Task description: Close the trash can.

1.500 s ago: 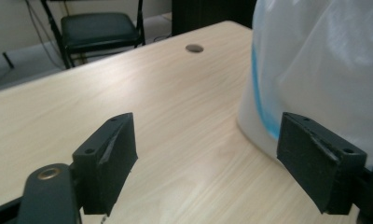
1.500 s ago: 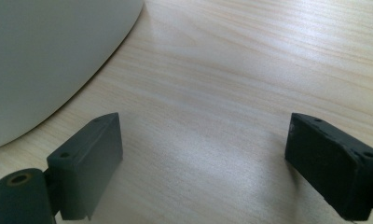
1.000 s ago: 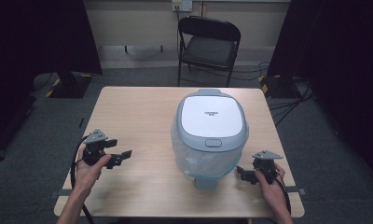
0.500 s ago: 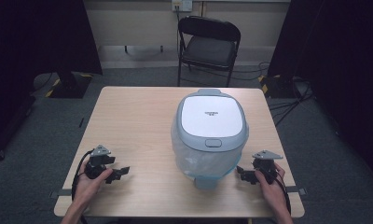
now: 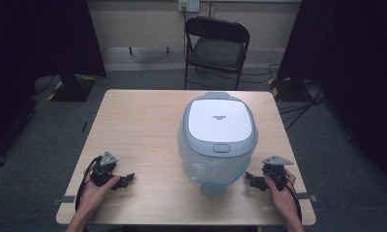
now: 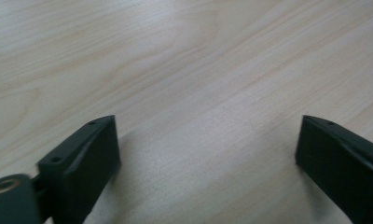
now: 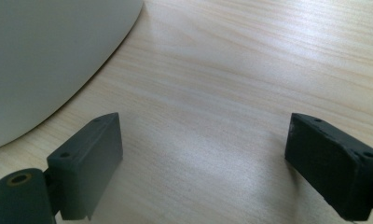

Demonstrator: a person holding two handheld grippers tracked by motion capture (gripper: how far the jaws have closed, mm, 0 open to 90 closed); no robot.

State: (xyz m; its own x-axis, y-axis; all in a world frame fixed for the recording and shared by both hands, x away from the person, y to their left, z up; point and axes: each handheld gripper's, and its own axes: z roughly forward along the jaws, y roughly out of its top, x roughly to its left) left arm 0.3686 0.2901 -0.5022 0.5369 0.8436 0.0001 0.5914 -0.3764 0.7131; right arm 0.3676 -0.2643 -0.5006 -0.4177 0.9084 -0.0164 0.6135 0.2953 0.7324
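Note:
A grey bin with a white lid (image 5: 219, 121) and a clear plastic liner (image 5: 201, 166) stands on the wooden table (image 5: 138, 125), right of centre. My left gripper (image 5: 126, 181) rests low on the table near its front left corner, jaws wide apart with bare wood between them (image 6: 208, 135). My right gripper (image 5: 251, 180) sits at the front right, just beside the bin's base, open and empty. In the right gripper view the bin's pale wall (image 7: 49, 60) curves in at the upper left, beyond the open gripper (image 7: 203, 140).
A black folding chair (image 5: 215, 46) stands behind the table's far edge. Dark curtains hang at both sides, with cables (image 5: 298, 92) on the carpet at the right. The table's left half is bare wood.
My left gripper has drawn back toward the table's front edge and lower. The right gripper and the bin have stayed put.

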